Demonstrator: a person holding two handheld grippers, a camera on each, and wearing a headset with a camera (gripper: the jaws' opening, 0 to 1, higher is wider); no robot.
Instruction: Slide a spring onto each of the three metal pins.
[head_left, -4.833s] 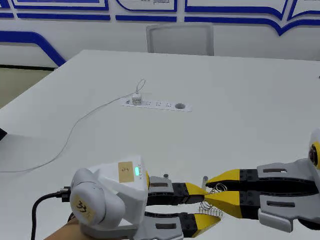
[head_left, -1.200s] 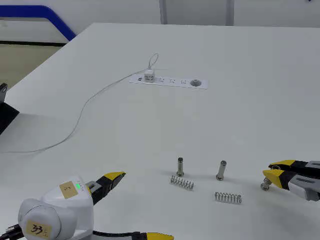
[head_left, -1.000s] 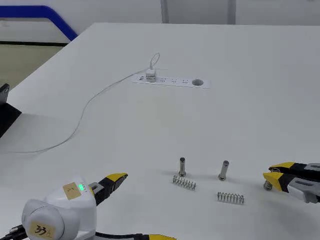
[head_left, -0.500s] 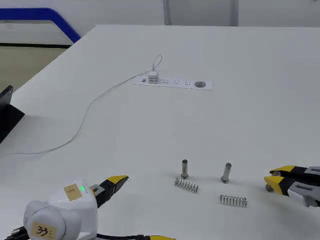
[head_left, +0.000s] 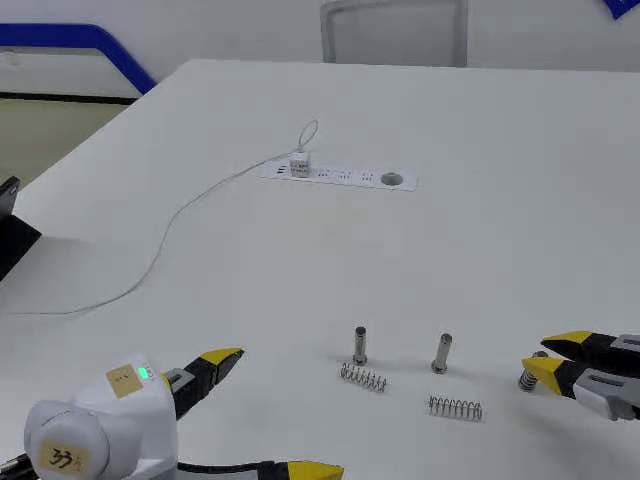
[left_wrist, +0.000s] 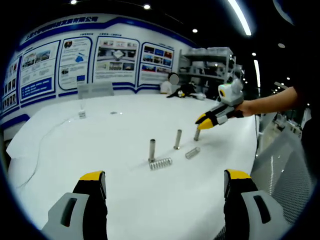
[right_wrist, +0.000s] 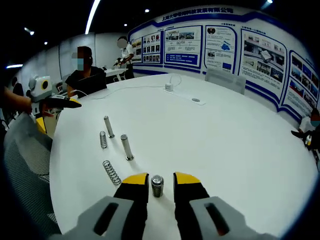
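Observation:
Three metal pins stand on the white table (head_left: 480, 200). The left pin (head_left: 360, 343) and the middle pin (head_left: 441, 352) are bare, with one loose spring (head_left: 362, 376) and another spring (head_left: 455, 407) lying in front of them. The right pin (head_left: 527, 378) carries a spring around its shaft. My right gripper (head_left: 552, 355) is open; the sprung pin (right_wrist: 157, 185) stands between its yellow tips with a small gap each side. My left gripper (head_left: 265, 412) is wide open and holds nothing, well short of the pins (left_wrist: 152, 150).
A white power strip (head_left: 340, 177) lies mid-table with a cable (head_left: 180, 215) trailing to the left edge. A chair (head_left: 393, 32) stands behind the far edge. A dark object (head_left: 8, 220) sits off the left side. A person (right_wrist: 90, 70) sits at another table.
About five seconds ago both grippers met over a spring near the front edge; now they are apart and a spring sits on the right pin. The right jaws have parted slightly over the last second.

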